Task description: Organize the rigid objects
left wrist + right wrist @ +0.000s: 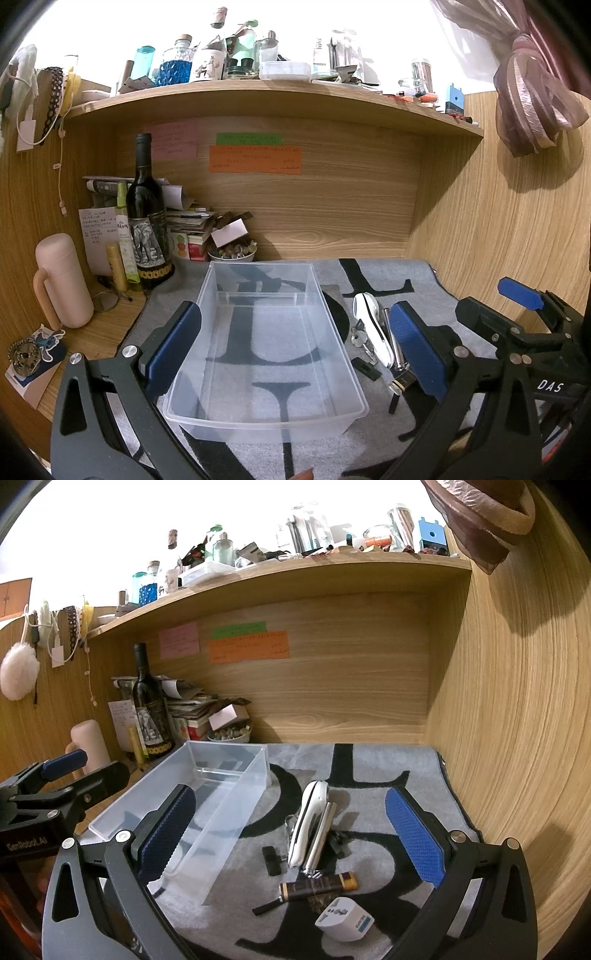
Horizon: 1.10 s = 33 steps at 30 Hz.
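Observation:
A clear, empty plastic bin [266, 417] sits on a grey lettered mat [391, 273]. My left gripper [295, 343] is open, and the bin lies between its blue pads [173, 339] in the left wrist view. To the bin's right lie a white folding tool [308, 819], a silver bar [321, 834], a brown and gold stick [317, 886], a small black piece [271, 860] and a white travel adapter [345, 921]. My right gripper [291, 834] hangs open above these items and holds nothing. The bin [225, 744] is to its left.
A wine bottle [147, 221], spray bottles, a pink flask [62, 280], glasses and stacked papers crowd the back left corner. Wooden walls close the back and right. An overhead shelf [277, 92] carries several bottles and jars.

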Tool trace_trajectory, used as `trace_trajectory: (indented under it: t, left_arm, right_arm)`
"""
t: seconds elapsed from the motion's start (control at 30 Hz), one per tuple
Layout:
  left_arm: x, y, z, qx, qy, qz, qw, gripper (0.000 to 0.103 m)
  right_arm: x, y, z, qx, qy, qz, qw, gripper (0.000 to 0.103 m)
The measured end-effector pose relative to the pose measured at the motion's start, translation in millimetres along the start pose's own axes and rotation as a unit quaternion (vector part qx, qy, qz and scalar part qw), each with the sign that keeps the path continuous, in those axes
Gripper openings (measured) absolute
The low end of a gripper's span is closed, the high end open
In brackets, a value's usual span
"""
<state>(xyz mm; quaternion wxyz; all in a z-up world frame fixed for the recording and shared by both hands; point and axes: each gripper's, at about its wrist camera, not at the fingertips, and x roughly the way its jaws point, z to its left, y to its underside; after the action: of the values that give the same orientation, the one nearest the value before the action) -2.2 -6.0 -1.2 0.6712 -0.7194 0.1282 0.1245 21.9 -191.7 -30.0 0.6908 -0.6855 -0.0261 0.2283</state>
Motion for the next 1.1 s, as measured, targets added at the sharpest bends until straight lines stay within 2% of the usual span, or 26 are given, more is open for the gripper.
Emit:
trace_trajectory:
  t: [0.3, 0.53, 0.6, 0.73, 0.87, 0.97, 1.03, 1.1]
  left_arm:
    - [3.4, 2.0, 3.1, -0.001, 0.004, 0.004, 1.0000, 0.103]
    - [12.0, 4.0, 21.9, -0.010, 0.015, 0.030, 0.9994, 0.102]
    - [16.6, 2.9, 33.6, -0.015, 0.004, 0.043, 0.9990, 0.086]
    - [28.4, 3.0, 58.0, -0.027, -0.013, 0.071, 0.9970, 0.083]
    - [44.4, 6.7, 79.8, -0.032, -0.031, 0.110, 0.9929, 0.067]
    - [56.1, 9.6, 92.3, -0.027, -0.039, 0.137, 0.9894, 0.061]
    - [65.0, 10.4, 100.7, -0.027, -0.040, 0.156, 0.9866, 0.058]
    - [72.8, 11.3, 106.9, -0.031, -0.037, 0.176, 0.9831, 0.049]
  right_arm:
    - [2.7, -0.6, 1.5, -0.002, -0.003, 0.003, 1.000, 0.103]
    - [8.8, 2.1, 3.6, -0.008, -0.005, 0.011, 1.000, 0.103]
    - [11.4, 3.6, 4.4, -0.013, 0.000, 0.015, 1.000, 0.103]
    - [15.7, 6.4, 2.3, -0.016, 0.008, 0.022, 1.000, 0.102]
    - [20.4, 9.8, -2.4, -0.013, 0.022, 0.032, 0.999, 0.093]
    - [24.8, 14.2, -6.3, -0.010, 0.029, 0.047, 0.998, 0.084]
    - [27.9, 18.8, -9.1, -0.009, 0.037, 0.060, 0.997, 0.081]
    - [30.5, 24.2, -12.3, -0.007, 0.046, 0.074, 0.996, 0.079]
